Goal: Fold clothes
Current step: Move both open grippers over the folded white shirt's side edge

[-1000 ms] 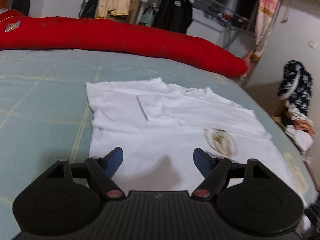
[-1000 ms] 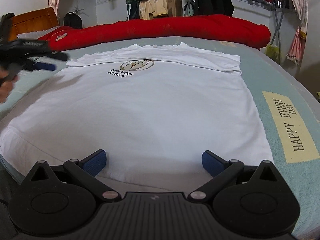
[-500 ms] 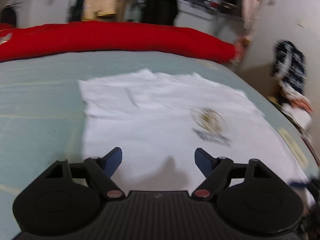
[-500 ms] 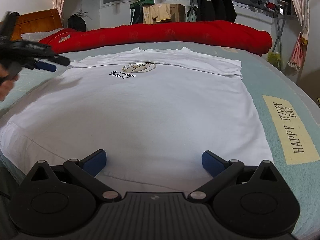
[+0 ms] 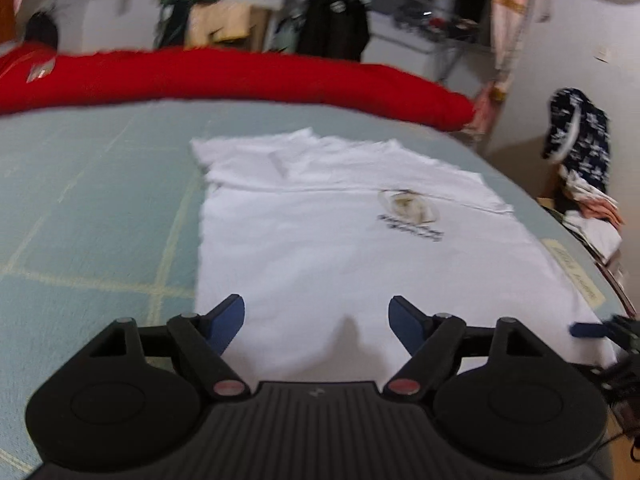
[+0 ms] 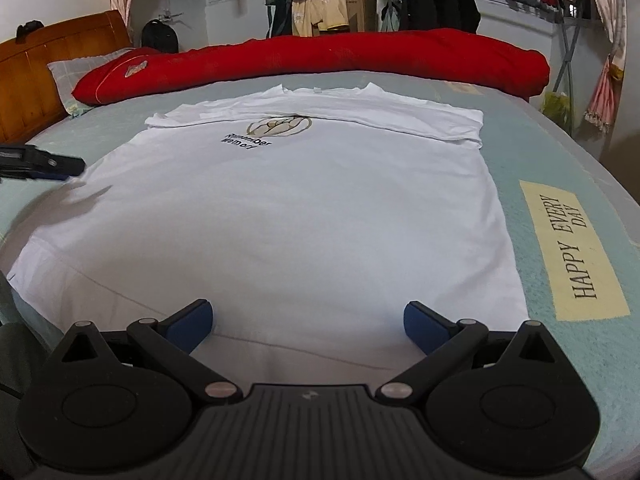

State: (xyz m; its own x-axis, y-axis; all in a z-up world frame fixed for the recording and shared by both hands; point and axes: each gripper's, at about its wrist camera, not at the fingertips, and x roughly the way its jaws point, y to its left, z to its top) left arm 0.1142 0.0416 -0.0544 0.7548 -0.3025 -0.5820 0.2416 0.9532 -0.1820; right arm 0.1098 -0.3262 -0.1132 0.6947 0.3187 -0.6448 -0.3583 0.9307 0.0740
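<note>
Smooth white cotton T-shirt (image 6: pixel 280 208) lies flat on my pale-green bed (image 6: pixel 560 152); my left tongs (image 5: pixel 316 318) and right tongs (image 6: pixel 308 320) hover spread, empty.

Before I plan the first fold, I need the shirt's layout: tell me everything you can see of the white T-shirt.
The white T-shirt lies flat and spread on the pale green bed cover, hem nearest the right wrist camera, neckline toward the red quilt. It looks like soft cotton. Both sleeves are folded inward across the chest, partly covering an oval emblem above dark lettering. Neither open gripper grips it.
</note>
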